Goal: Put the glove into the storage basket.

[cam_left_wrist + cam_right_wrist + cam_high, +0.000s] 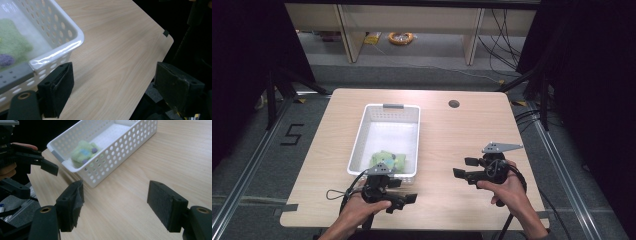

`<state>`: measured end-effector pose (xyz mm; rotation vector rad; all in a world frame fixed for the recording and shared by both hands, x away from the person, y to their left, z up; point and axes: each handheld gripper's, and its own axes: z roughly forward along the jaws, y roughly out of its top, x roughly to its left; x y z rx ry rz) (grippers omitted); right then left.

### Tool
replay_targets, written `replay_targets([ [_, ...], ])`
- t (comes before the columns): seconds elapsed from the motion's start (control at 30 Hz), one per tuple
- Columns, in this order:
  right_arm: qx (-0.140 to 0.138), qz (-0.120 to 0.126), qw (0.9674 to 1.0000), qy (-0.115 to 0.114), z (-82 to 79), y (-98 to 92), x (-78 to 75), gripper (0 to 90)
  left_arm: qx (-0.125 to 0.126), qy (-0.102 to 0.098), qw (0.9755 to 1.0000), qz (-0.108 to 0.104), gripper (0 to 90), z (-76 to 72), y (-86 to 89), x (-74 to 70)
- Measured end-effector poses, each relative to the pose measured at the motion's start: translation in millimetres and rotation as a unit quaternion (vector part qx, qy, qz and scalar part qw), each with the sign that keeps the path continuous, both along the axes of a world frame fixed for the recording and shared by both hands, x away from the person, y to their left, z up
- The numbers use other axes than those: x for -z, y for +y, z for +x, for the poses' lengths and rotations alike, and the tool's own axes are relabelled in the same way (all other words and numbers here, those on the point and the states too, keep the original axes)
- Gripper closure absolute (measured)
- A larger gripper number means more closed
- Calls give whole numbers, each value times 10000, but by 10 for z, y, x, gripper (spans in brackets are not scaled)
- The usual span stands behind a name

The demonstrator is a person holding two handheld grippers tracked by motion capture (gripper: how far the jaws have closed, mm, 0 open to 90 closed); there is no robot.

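A white perforated basket (pixel 362 135) stands left of centre on the wooden table (pixel 462 130). At its near end lies a green soft toy (pixel 388 160) with purple spots. My left gripper (pixel 403 191) hovers just in front of the basket's near right corner, jaws pointing right; in its own view the left gripper (pixel 115 85) is open over bare wood beside the basket corner (pixel 72 41). My right gripper (pixel 465 167) is held right of the basket, pointing left. The right gripper (pixel 117 202) is open, empty, facing the basket (pixel 112 157) and toy (pixel 83 152).
A round cable hole (pixel 454 104) sits in the far right part of the table. The near edge lies close under both hands. Black stands flank the table, and shelving with a yellow coil (pixel 401 37) is beyond it.
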<state>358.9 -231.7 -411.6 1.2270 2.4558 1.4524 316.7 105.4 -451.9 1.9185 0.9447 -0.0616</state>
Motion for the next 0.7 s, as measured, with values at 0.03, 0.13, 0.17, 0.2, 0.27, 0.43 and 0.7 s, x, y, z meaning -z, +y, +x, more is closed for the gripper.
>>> replay_targets([
  [0.03,1,-18,10000,-29,-27,-3,20,307,2,-15,10000,20,158,-12,-4,13],
  [0.13,-35,-50,9998,-178,-67,-9,82,306,18,-60,9999,103,158,-49,-20,68],
  [0.17,22,-58,9999,-113,-103,-4,99,304,71,-56,9999,115,158,-53,-19,80],
  [0.2,5,-37,9998,-212,-107,-6,123,304,62,-77,9999,120,159,-71,-28,102],
  [0.27,4,-112,9998,-142,-151,-4,178,303,97,-99,9997,186,158,-100,-33,128],
  [0.43,-139,-23,9999,-48,-228,-29,345,301,139,-107,9997,193,158,-156,-14,179],
  [0.7,-196,51,9998,-68,-312,-75,504,285,137,-203,9993,293,158,-232,13,240],
])
